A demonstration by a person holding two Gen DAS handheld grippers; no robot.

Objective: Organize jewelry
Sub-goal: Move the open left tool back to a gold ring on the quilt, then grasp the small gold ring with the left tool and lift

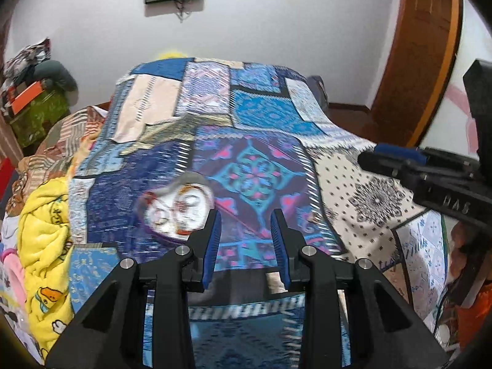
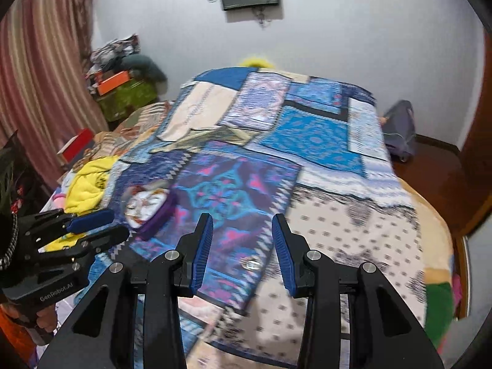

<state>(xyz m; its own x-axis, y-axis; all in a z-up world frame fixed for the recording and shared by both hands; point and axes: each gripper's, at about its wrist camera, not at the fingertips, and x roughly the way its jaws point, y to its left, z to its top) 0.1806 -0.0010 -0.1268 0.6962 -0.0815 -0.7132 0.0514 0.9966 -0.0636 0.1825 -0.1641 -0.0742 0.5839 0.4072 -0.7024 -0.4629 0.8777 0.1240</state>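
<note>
Both grippers, left [image 1: 246,243] and right [image 2: 243,246], fingers open and empty, are hovering over the bed [image 2: 353,221] to reach the ring [image 2: 252,265] near the jewelry box [image 1: 176,207].

A box [image 2: 149,212] sat on the bed [image 2: 338,215]. A ring [image 2: 251,265] lay to its right. Blankets [image 2: 87,184] were piled at the left.

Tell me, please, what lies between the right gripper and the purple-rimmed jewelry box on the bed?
Only bare patchwork bedspread separates the right gripper from the jewelry box, as the right wrist view shows.
</note>
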